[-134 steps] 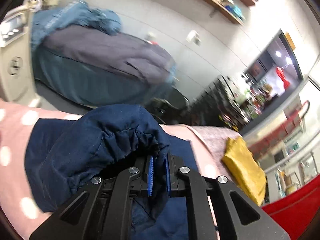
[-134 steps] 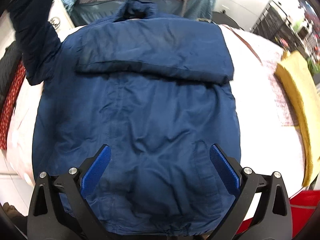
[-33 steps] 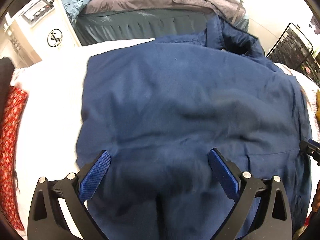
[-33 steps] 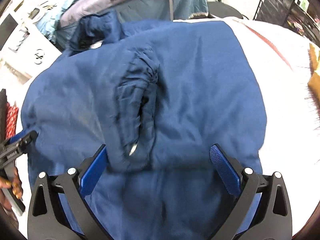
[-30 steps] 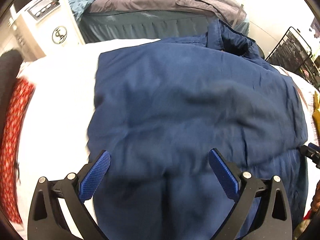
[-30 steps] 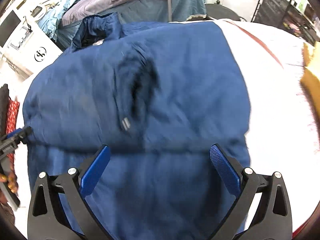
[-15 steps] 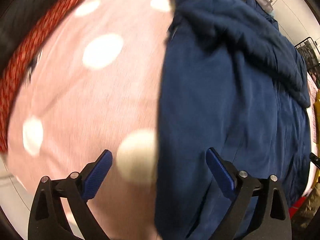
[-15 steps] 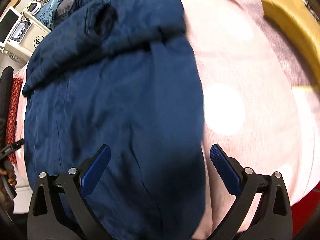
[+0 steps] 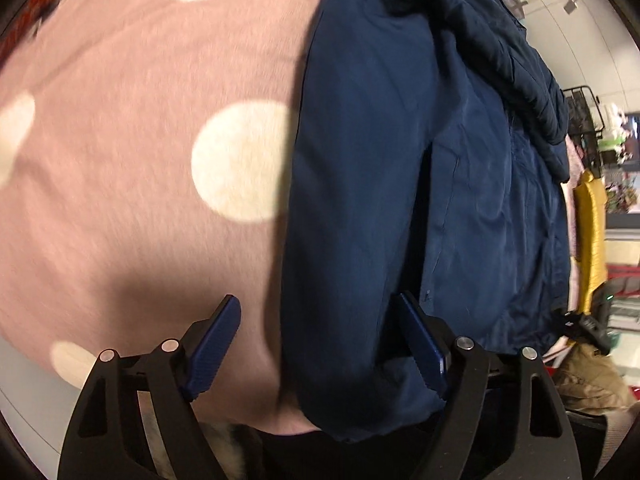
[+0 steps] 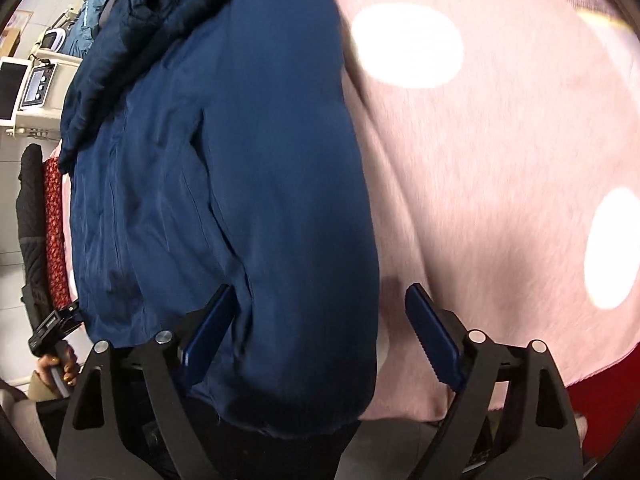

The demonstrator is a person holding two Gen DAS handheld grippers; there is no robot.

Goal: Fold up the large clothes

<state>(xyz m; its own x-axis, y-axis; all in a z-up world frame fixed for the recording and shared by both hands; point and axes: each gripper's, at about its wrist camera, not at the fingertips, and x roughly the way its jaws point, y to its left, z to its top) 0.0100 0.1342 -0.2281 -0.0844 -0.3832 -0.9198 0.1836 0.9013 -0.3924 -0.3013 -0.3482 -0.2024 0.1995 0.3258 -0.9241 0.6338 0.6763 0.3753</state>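
We've got our left gripper [image 9: 320, 340] low, its 2 blue-padded fingers [image 9: 214, 344] spread wide. Our right gripper [image 10: 320, 332] sits the same way, fingers [image 10: 434, 340] parted. Our left hand [image 10: 56, 368] grips its handle at the far edge.

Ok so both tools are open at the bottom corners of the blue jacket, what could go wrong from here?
The left tool straddles the navy jacket edge with one pad over the pink spotted blanket, so closing may pinch blanket too. The right tool sits the same way at the other corner. The sleeves lie loosely folded near the collar and might slide off when the hem is lifted.
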